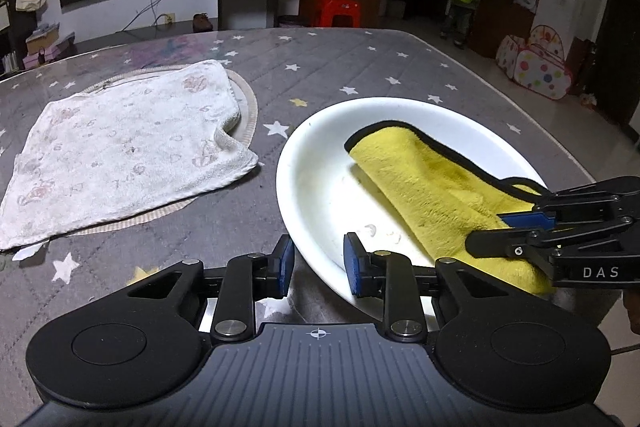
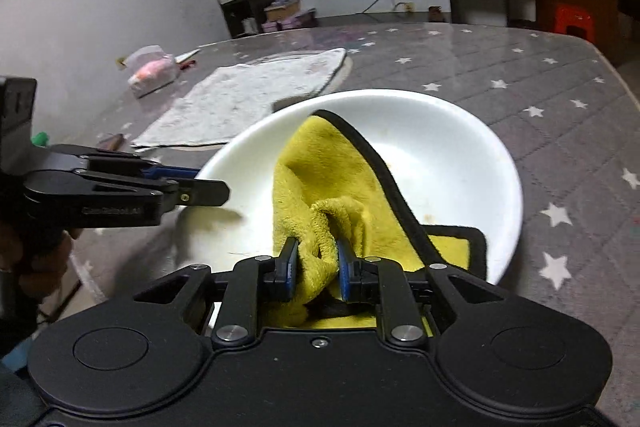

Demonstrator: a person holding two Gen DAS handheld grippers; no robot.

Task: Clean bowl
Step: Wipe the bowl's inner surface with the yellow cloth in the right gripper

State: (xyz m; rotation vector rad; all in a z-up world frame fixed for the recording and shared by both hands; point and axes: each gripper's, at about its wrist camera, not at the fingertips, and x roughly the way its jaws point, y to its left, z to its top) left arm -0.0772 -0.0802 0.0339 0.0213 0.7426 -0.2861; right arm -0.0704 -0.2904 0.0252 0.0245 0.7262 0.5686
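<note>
Right wrist view shows us our right gripper (image 2: pixel 316 263) clamping the yellow cloth (image 2: pixel 332 179); only the left wrist view shows our left gripper (image 1: pixel 319 261) fingers narrowed astride the bowl (image 1: pixel 320 187) rim.

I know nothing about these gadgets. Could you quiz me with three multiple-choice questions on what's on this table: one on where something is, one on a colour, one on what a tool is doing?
1. Where does the yellow cloth lie?
A. Inside the white bowl
B. On a chair
C. Hanging on the wall

2. What colour is the trim along the cloth's edge?
A. Red
B. Black
C. White

3. What is the right tool doing?
A. Standing open and empty
B. Pinching a fold of the yellow cloth
C. Gripping a spoon

Answers:
1 A: the cloth drapes across the bowl's inside.
2 B: a dark black band runs round the yellow fabric.
3 B: bunched yellow fabric sits squeezed between its two blue pads.
</note>
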